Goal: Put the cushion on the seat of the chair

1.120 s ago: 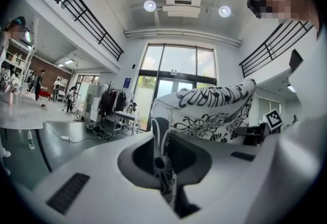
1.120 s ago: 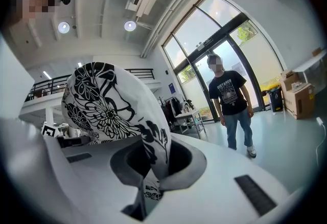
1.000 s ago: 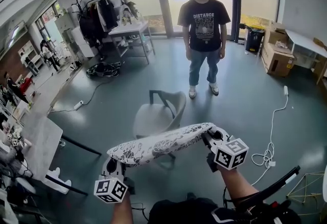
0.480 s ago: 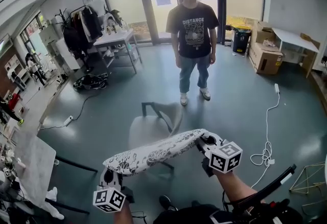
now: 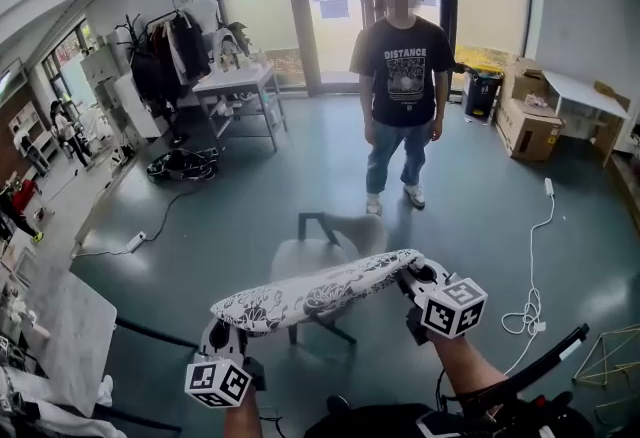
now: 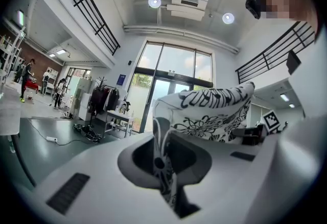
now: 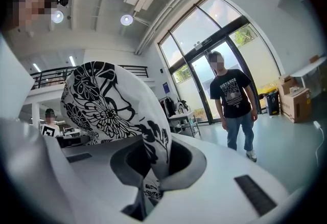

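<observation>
Head view, cushion (image 5: 315, 291): black-and-white print, slung in the air between the two grippers. It crosses the near edge of the chair (image 5: 340, 236), and the rest of the seat shows bare behind it.
Head view, left gripper (image 5: 224, 334): at the cushion's left end. Its tips are hidden under the fabric.
Head view, right gripper (image 5: 412, 274): at the cushion's right end, with its tips buried in the fabric.
Head view, person (image 5: 402, 76): stands beyond the chair, well apart from it.
Left gripper view, jaws: pinched nearly together on a thin fold of the cushion's edge. The bulk of the cushion blocks the view ahead, and the chair cannot be seen.
Right gripper view, jaws: narrow, clamped on the cushion's edge. The cushion fills the left of the view, the chair is out of sight, and the person stands at the right.
</observation>
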### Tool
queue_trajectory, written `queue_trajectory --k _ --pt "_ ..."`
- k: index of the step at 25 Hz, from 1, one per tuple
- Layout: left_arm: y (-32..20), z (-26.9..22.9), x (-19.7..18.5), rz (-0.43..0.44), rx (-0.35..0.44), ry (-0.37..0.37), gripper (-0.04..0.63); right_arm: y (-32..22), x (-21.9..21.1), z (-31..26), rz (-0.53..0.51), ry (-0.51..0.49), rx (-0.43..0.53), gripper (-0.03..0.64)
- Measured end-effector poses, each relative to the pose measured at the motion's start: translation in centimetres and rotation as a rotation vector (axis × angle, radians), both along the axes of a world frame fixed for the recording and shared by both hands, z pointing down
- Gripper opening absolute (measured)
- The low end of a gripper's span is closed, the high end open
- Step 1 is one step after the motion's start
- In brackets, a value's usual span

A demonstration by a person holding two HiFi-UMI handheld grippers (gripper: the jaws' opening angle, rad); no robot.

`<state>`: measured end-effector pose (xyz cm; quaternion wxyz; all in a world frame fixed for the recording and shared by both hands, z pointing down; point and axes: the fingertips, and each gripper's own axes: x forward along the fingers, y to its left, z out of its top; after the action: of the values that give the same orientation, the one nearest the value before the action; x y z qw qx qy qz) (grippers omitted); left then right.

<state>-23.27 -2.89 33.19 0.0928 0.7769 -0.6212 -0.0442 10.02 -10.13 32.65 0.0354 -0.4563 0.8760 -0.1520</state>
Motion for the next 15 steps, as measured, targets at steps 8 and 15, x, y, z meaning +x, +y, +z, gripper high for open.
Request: queue_trajectory --k 8,15 --pt "-3.3 0.1 -4.3 0.062 0.0 -0.009 0.017 -1.9 -4.0 -0.7 0.053 0.016 0.004 0.026" --pt "-5.1 2.2 -6.3 0.076 -0.029 0.025 0.017 -3.1 -6.1 0.6 0.07 0.039 -0.031 0.026"
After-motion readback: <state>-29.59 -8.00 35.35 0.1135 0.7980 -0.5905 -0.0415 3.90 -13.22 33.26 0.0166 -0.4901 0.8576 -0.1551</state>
